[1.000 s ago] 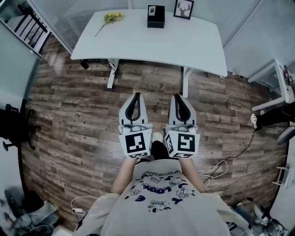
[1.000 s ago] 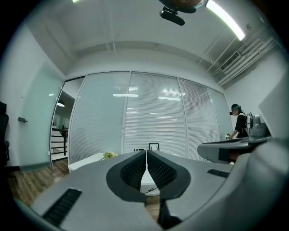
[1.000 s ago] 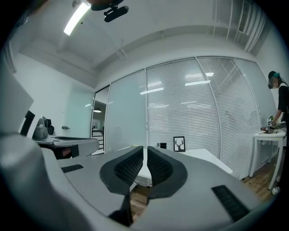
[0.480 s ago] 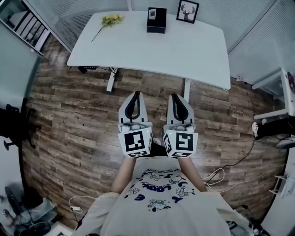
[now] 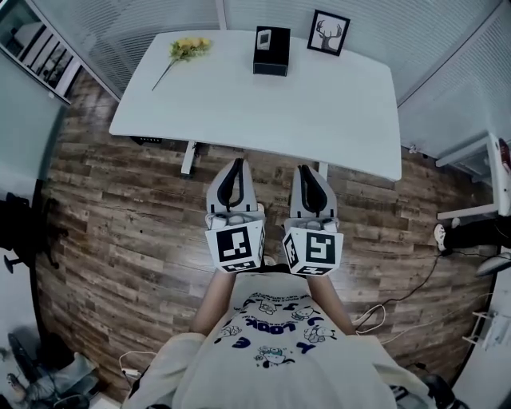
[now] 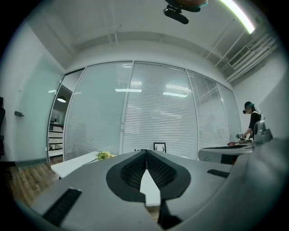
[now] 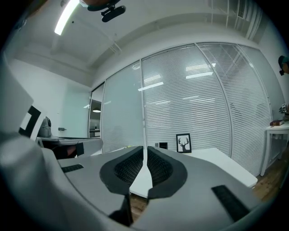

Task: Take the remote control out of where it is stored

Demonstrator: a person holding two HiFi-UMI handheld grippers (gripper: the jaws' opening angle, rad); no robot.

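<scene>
I keep my left gripper and right gripper clenched, both empty; the black box, likely holding the remote, stands straight ahead across the table; neither gripper is nearer.

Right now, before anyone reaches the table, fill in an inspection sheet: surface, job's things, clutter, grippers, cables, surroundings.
Surface: white table, things along its far edge only.
Job's things: remote control not seen; black box may hold it.
Clutter: yellow flowers, framed deer picture.
Grippers: left gripper and right gripper shut, empty, short of the table.
Cables: loose cable on floor at right.
Surroundings: wood floor, slatted blinds, second desk at right.
</scene>
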